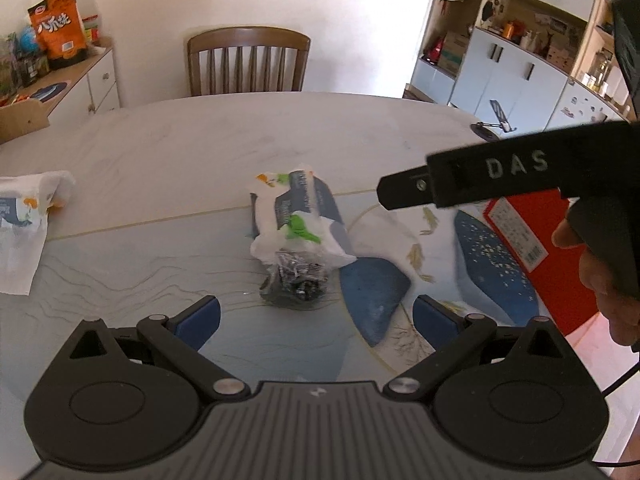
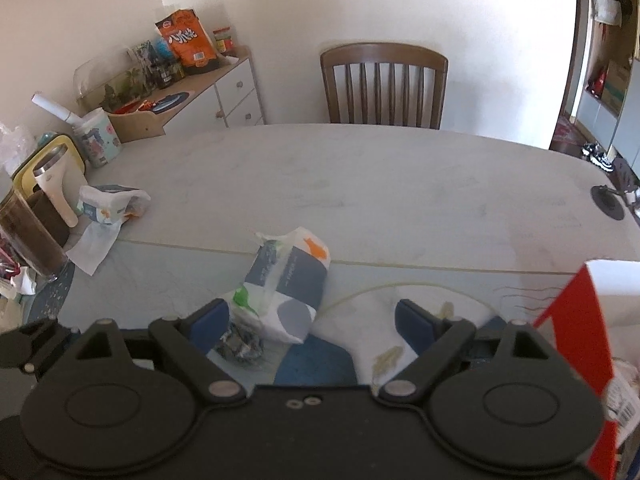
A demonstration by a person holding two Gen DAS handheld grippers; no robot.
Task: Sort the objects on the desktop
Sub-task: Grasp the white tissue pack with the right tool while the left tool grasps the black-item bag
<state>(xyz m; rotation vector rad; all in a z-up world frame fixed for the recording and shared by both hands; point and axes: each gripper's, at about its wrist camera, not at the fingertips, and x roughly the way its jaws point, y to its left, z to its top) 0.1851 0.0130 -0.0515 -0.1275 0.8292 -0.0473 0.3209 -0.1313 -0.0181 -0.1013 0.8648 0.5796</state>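
1. Left gripper (image 1: 316, 322): jaws spread wide, blue pads far apart, holding nothing and touching nothing. It hovers above the patterned mat (image 1: 120, 264), pointed at the objects lying ahead of it.
2. Tissue pack (image 1: 298, 216): a soft white packet with grey-blue, green and orange print, lying on its side near the middle of the table (image 1: 248, 140), across the far edge of the mat. In the right wrist view the same pack (image 2: 286, 280) lies just ahead of the gripper, nearer the left pad.
3. Dark crinkled bundle (image 1: 294, 282): a small clear wrapper with dark contents, touching the near end of the tissue pack; it lies between the left gripper's pads in line of sight but ahead of them, not gripped.
4. Right gripper (image 2: 310, 326): jaws likewise wide apart and empty. Its left pad overlaps the bundle (image 2: 240, 344) in the picture; whether they touch cannot be told.
5. Red box (image 2: 580, 360): stands at the right edge, beside the right gripper, apart from its pads.
6. Second tissue pack (image 2: 110, 204): lies well to the left on the table, with a loose white sheet beside it.
7. Wooden chair (image 2: 384, 84): stands at the far side of the table.
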